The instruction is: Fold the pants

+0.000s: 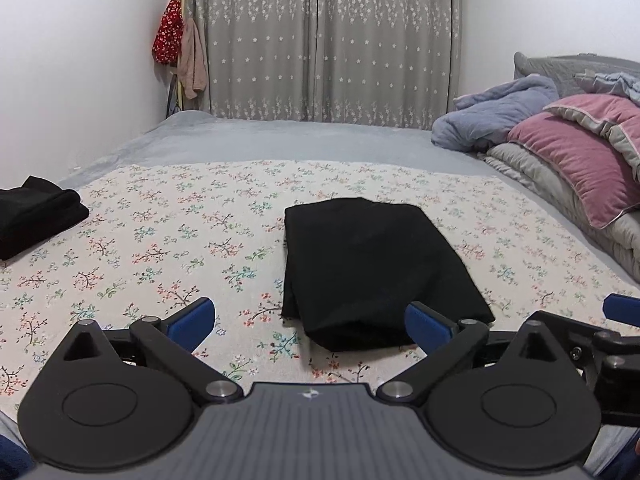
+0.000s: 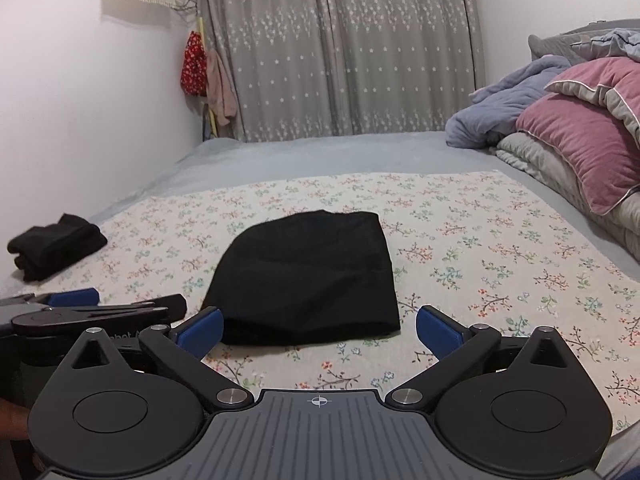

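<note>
One pair of black pants lies folded into a compact rectangle on the floral sheet that covers the near part of the bed, roughly at the middle of the sheet and just ahead of both tools. Two tongs are in view, and both stand spread wide with nothing between their blue pads: the left tongs hover low over the sheet at the near left corner of the pants, and the right tongs hover at the near edge of the same garment, neither one touching the cloth as far as can be seen. The two tools sit side by side, each showing at the edge of the other's view. A second dark garment, one folded black bundle, rests well apart at the far left of the sheet. On the right side of the bed is a heap of bedding with one pink pillow and one blue blanket. Two grey star-patterned curtain panels hang behind the bed, and beside them in the corner hang two items, a red floral cloth and a beige cloth.
</note>
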Demonstrator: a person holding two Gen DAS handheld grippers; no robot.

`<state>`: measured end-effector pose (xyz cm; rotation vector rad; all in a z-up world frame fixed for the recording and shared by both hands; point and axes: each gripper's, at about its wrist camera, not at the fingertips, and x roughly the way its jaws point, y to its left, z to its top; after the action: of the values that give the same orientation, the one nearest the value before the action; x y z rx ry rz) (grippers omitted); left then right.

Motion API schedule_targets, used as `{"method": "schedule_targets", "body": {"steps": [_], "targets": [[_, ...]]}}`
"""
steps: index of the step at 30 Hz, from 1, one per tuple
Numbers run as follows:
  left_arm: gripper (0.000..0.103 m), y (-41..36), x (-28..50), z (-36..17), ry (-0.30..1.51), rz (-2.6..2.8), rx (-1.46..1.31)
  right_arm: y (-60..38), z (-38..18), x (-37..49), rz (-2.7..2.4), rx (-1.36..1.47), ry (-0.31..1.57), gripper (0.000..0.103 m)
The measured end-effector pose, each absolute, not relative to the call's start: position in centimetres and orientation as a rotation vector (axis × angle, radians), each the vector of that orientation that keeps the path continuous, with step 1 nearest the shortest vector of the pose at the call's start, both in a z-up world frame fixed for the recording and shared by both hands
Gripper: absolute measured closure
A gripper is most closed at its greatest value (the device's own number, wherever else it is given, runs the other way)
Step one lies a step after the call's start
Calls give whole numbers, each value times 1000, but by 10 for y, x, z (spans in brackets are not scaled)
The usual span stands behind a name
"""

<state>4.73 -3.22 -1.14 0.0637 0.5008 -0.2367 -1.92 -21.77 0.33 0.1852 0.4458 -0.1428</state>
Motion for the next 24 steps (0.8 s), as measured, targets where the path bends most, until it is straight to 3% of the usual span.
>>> {"method": "schedule_targets", "body": {"steps": [24], "targets": [[0,-39,48,-18,531,-230,83,-218,-7,-12,-168,184,484,0]]}}
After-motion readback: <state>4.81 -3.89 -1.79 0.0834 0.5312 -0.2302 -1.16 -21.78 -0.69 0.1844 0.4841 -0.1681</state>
